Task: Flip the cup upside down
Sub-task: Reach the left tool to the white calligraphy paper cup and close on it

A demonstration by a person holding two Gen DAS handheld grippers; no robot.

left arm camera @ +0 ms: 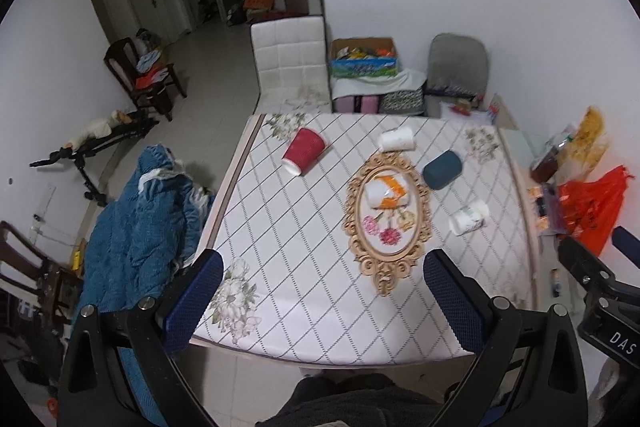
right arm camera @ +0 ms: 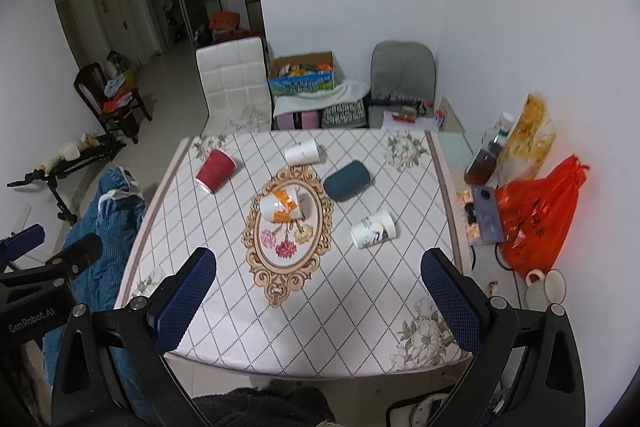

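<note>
Right wrist view: we are seeing five cups lying on their sides on the table (right arm camera: 360, 327). An orange-and-white cup (right arm camera: 282, 207) is resting at the centre, with a red cup (right arm camera: 214, 169) toward the far left corner, a plain white cup (right arm camera: 303, 151) near the far edge, a dark teal cup (right arm camera: 346, 181) and a printed cup (right arm camera: 374, 229) toward the right edge. We are holding the right gripper (right arm camera: 318, 303) and left gripper (left arm camera: 322, 303) spread wide above the near edge, gripping nothing. A red bag (right arm camera: 538, 219) is sitting beyond the right edge.

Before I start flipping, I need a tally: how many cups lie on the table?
5: red cup far left, white cup far middle, dark teal cup right of centre, orange-patterned cup centre, printed white cup near right.
</note>
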